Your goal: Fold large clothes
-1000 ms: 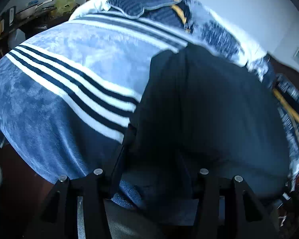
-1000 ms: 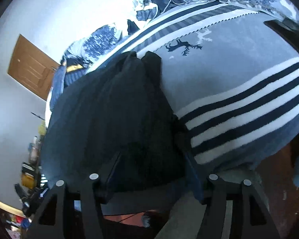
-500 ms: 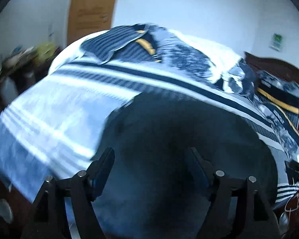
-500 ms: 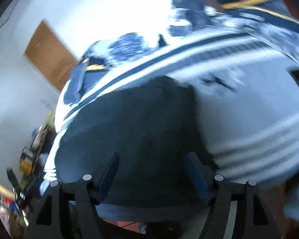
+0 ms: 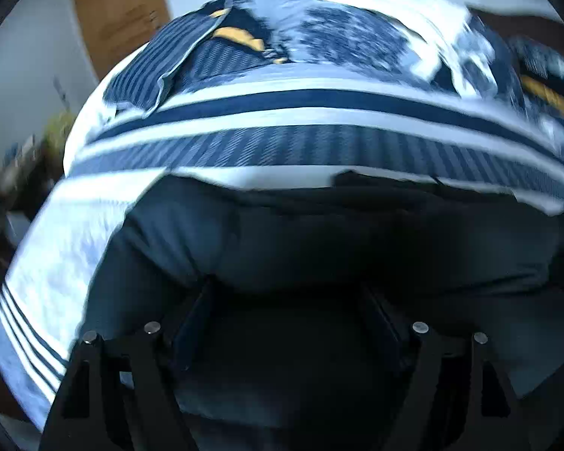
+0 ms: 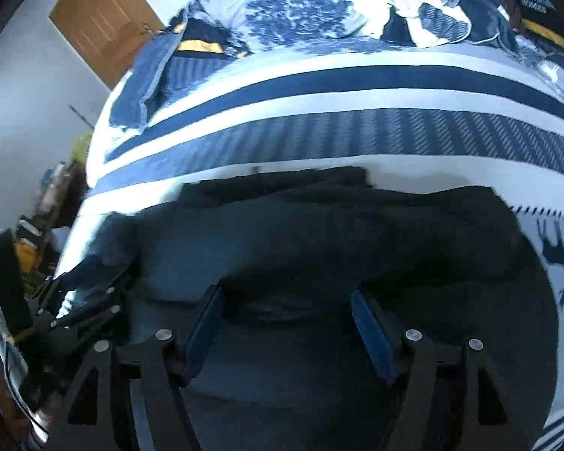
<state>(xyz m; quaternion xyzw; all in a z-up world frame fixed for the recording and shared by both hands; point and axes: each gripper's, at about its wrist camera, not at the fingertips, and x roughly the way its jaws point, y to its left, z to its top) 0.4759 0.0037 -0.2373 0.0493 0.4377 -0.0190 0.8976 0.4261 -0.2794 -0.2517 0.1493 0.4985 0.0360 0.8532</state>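
1. Dark garment [image 5: 319, 233]: lies flat on the bed's striped blanket [image 5: 319, 146], its far edge just short of the blanket's hatched band. It appears doubled over on itself, probably so that the next fold starts from a squared bundle.
2. Left tongs [image 5: 287, 312]: jaws wide, having just been opening; dark cloth lies under the gap, but the pads press on nothing. From the right wrist view they sit at the garment's left edge.
3. Right tongs [image 6: 285, 314]: jaws likewise wide, just opened, with nothing gripped, poised over the garment's near middle. Both stand apart from the cloth, presumably released after laying a fold.
4. Blanket motif: a dark deer [image 6: 556, 259] is printed just right of the garment.
5. Writing: lettering on the pillow [image 6: 537, 2] beyond the garment is too blurred to read.
6. Door [image 6: 101, 22]: brown, well beyond the garment's left corner.
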